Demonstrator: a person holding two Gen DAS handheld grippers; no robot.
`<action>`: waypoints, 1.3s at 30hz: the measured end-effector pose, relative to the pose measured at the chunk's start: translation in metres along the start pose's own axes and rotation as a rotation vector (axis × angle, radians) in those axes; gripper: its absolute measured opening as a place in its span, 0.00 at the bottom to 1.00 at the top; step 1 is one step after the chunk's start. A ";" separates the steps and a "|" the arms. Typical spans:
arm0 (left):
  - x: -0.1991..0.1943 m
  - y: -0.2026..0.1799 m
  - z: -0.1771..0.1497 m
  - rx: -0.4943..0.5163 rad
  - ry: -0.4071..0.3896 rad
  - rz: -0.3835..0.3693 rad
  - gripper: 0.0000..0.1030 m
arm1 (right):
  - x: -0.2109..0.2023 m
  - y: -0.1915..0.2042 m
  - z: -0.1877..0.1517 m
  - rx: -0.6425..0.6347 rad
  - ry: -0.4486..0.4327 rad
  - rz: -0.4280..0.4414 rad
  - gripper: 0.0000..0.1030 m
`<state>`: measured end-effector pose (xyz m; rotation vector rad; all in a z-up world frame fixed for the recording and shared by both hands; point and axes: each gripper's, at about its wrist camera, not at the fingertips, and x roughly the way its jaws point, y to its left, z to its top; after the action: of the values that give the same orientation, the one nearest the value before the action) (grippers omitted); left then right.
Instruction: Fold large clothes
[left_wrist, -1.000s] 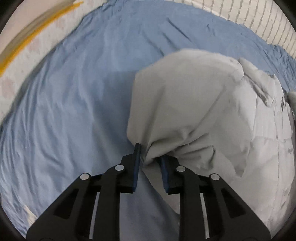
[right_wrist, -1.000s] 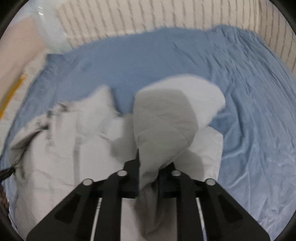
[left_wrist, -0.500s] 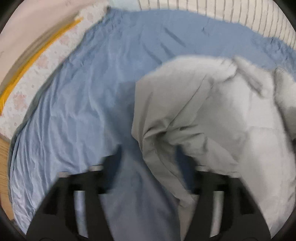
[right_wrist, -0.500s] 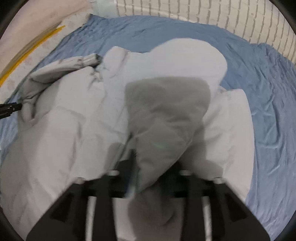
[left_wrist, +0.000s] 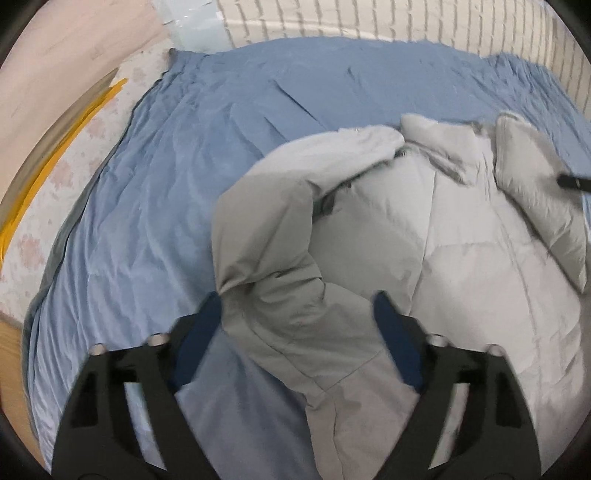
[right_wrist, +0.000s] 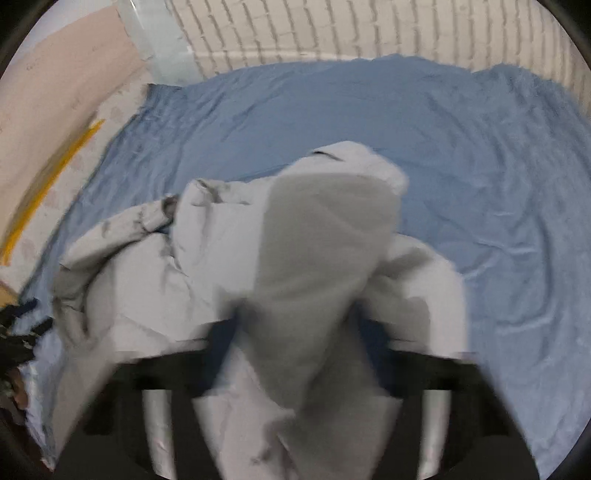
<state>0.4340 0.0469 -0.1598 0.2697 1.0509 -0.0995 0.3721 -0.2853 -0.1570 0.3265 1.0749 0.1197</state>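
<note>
A large pale grey padded jacket (left_wrist: 424, 236) lies crumpled on a blue bedsheet (left_wrist: 184, 177). My left gripper (left_wrist: 299, 314) is open, its blue-padded fingers wide apart on either side of a folded sleeve or edge of the jacket that lies loose between them. In the right wrist view the jacket (right_wrist: 177, 280) lies below, and a grey fold of it (right_wrist: 325, 236) drapes between the fingers of my right gripper (right_wrist: 295, 332). That gripper is blurred, with its fingers spread wide. The tip of the right gripper shows at the right edge of the left wrist view (left_wrist: 574, 181).
The blue sheet (right_wrist: 480, 184) covers a bed, with a white brick wall (right_wrist: 332, 29) behind it. A floral mattress edge with a yellow stripe (left_wrist: 48, 177) runs along the left. A pale board (right_wrist: 55, 81) leans at the far left.
Both grippers have opened and let go of the jacket. The cloth has dropped and spread on the sheet, and both grippers have drawn back a little.
</note>
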 end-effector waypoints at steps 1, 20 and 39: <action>0.005 0.001 -0.001 0.001 0.018 -0.008 0.51 | -0.002 0.000 -0.002 -0.001 -0.005 0.024 0.16; -0.025 0.048 -0.033 -0.053 0.041 -0.024 0.72 | 0.011 0.162 -0.114 -0.371 0.179 0.095 0.51; -0.019 -0.037 -0.022 -0.070 0.076 -0.107 0.27 | -0.097 -0.003 -0.115 -0.006 -0.063 -0.224 0.80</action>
<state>0.3979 0.0158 -0.1597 0.1545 1.1424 -0.1496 0.2251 -0.2895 -0.1258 0.2010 1.0412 -0.0866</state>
